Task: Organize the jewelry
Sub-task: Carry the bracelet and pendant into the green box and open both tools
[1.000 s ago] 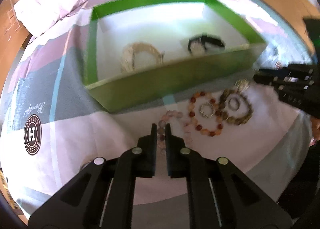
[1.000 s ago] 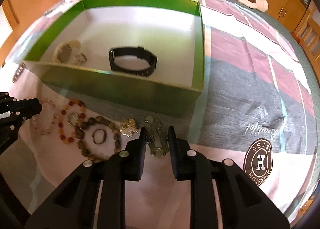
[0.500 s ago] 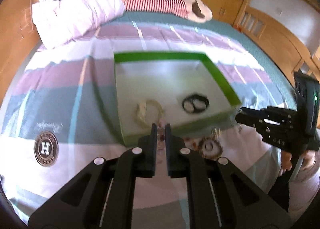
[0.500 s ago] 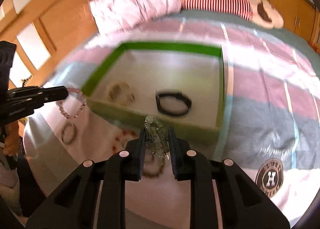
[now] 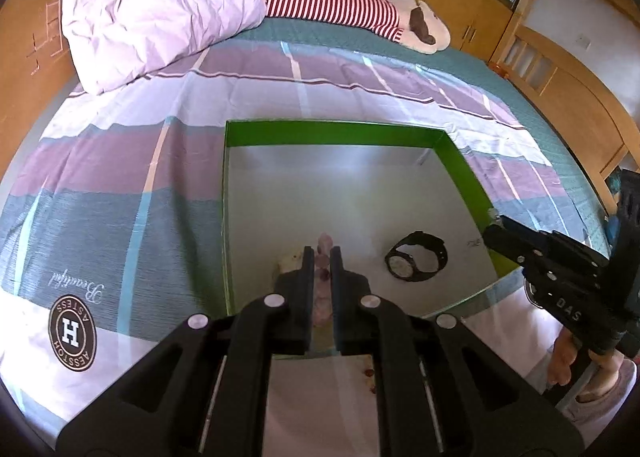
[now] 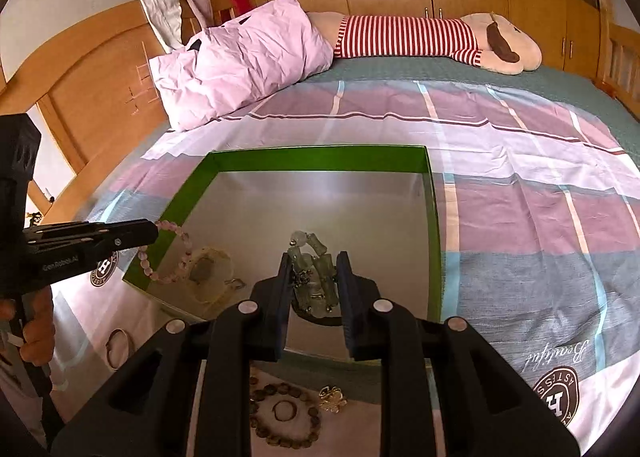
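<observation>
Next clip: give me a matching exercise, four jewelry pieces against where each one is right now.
Items:
1. pink bracelet
2. green bracelet
3. watch
4. brown bracelet

Places:
A. lying on the bedspread, outside the box
B. between the right gripper's fingers
C. lying on the box floor
D. hanging from the left gripper

Pairs: 1-D, 2-B, 3-C, 4-A

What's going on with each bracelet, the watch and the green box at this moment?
Pink bead bracelet: dangling from the shut left gripper.
Pale green bracelet: between the right gripper's jaws, which are easing open.
Black watch: lying in the box.
Green box: open, no lid.
Dark bead bracelet: on the bedspread, outside the box.
</observation>
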### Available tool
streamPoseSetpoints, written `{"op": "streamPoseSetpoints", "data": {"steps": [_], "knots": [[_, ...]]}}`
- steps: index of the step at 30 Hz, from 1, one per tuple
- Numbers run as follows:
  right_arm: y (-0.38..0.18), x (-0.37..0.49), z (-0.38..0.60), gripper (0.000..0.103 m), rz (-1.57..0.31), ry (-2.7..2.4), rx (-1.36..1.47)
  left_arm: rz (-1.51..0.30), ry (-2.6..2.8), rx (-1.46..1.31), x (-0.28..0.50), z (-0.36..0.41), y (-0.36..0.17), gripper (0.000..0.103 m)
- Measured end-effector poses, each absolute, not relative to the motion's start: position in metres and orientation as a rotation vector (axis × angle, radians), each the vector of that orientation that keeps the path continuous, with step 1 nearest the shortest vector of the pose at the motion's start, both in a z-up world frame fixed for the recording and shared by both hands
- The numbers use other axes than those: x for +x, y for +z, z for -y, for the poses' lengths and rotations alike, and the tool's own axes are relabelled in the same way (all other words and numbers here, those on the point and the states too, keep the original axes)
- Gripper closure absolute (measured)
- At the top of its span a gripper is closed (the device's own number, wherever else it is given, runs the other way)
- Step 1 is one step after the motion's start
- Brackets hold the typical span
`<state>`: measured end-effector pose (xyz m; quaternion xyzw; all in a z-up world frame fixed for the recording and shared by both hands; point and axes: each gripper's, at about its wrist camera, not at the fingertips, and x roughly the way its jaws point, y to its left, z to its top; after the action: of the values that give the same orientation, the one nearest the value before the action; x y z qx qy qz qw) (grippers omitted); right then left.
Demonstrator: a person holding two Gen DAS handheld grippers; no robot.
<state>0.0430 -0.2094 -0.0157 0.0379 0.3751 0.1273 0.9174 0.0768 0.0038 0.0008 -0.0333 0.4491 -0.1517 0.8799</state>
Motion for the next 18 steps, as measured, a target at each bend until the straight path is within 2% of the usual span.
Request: {"op": "streamPoseSetpoints", "data": {"steps": [1,2,3,7,8,10,11,15,18], "knots": [[-0.015,0.041,0.210,0.070,-0.764,0.251,0.074,-0.933,-0.307,-0.075,0.077,-0.005,-0.001,0.089],[-0.013,0.039,0.210,0.064,-0.760,0.250,0.077,-0.934,-0.308,-0.076,0.077,-0.005,-0.001,0.079],[-0.011,0.036,0.211,0.059,-0.758,0.258,0.089,-0.935,-0.309,-0.074,0.076,-0.006,-0.001,0.073],[-0.004,0.015,0.215,0.059,-0.821,0.307,0.087,-0.918,-0.335,-0.063,0.055,-0.006,0.007,0.073],[-0.005,0.009,0.214,0.059,-0.841,0.307,0.067,-0.920,-0.358,-0.065,0.048,-0.005,0.008,0.073],[-0.014,0.001,0.209,0.078,-0.913,0.290,0.005,-0.941,-0.420,-0.036,0.028,0.003,0.002,0.073],[-0.027,0.001,0.205,0.081,-0.979,0.292,-0.015,-0.959,-0.436,-0.010,0.021,0.009,-0.004,0.073],[-0.073,0.006,0.200,0.083,-1.163,0.247,-0.042,-1.060,-0.445,0.061,0.006,0.030,-0.041,0.073],[-0.087,0.006,0.193,0.083,-1.208,0.235,-0.095,-1.099,-0.431,0.083,0.008,0.039,-0.060,0.073]]}}
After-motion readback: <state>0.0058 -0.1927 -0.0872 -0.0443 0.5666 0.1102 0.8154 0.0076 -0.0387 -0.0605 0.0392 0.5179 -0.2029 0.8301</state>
